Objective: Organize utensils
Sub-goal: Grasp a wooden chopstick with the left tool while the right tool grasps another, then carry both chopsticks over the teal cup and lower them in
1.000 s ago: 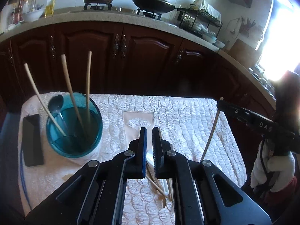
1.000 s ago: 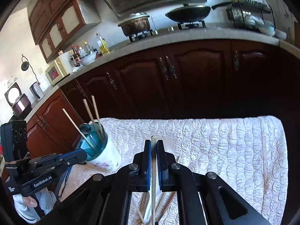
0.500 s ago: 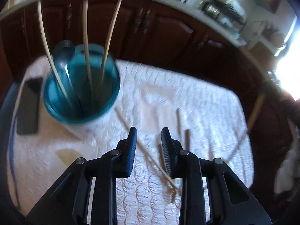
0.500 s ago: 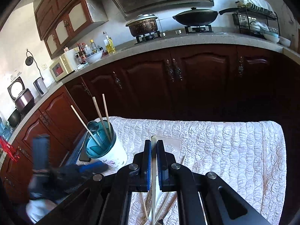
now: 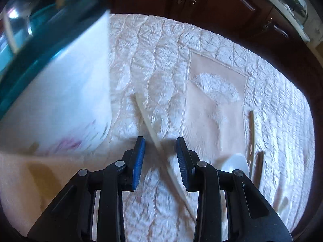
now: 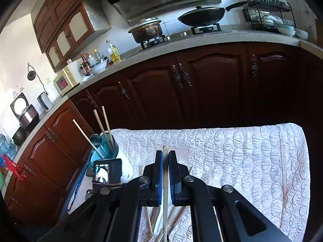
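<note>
Left gripper (image 5: 160, 157) hangs low over the quilted surface (image 5: 272, 100), jaws apart astride a pale chopstick (image 5: 149, 125) lying flat; the teal utensil cup (image 5: 60, 74) looms just left. Right gripper (image 6: 165, 173), level and higher, is clamped on an upright chopstick (image 6: 165, 181). Dark wooden cabinets (image 6: 201, 84) stand beyond.

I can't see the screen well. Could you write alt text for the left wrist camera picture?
An open left gripper hovers low over a white quilted tablecloth, its blue-padded fingers on either side of a pale chopstick lying diagonally on the cloth. A blurred white utensil cup with a teal rim fills the upper left; a white spoon and more chopsticks lie to the right.
</note>
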Available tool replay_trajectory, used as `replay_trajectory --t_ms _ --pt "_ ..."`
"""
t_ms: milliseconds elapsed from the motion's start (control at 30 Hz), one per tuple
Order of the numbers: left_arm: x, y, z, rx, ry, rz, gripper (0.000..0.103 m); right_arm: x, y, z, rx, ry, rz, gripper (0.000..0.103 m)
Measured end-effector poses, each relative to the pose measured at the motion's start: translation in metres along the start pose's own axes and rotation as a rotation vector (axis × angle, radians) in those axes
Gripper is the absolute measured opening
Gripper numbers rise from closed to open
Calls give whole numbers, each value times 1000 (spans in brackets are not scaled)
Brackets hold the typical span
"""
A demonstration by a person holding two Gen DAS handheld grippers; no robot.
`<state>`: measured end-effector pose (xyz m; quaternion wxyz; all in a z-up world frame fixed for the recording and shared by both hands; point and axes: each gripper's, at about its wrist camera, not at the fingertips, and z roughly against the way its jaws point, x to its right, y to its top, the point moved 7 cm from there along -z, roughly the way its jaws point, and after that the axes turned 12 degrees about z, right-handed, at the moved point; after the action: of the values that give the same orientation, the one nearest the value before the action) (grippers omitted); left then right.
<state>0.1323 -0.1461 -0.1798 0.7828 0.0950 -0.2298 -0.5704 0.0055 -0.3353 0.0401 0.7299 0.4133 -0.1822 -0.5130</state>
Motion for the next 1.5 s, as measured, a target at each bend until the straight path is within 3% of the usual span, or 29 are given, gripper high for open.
replay_trajectory --t_ms 67,100,133,200,333,567,733,1000,1500 --pt "4 2 -2 -6 -12 -10 25 5 -1 1 3 1 -9 5" --pt "6 3 -3 -11 -14 -23 12 6 -1 1 2 1 -11 5" --pt "7 3 -1 -20 -26 -34 12 7 -2 0 2 1 -12 5" --pt "12 9 5 -55 -105 -28 5 8 -2 0 2 2 -14 5" --pt "14 10 55 -48 -258 -65 4 3 1 2 11 9 -11 5" --pt "3 25 151 81 -392 -134 4 -19 12 9 34 18 21 5" --pt "-11 38 190 151 -394 -155 4 -48 24 9 45 35 66 5" --pt "-29 47 222 216 -379 -154 4 -84 43 4 57 55 114 5" --pt "-49 63 255 265 -376 -140 4 -118 70 -13 65 84 152 5"
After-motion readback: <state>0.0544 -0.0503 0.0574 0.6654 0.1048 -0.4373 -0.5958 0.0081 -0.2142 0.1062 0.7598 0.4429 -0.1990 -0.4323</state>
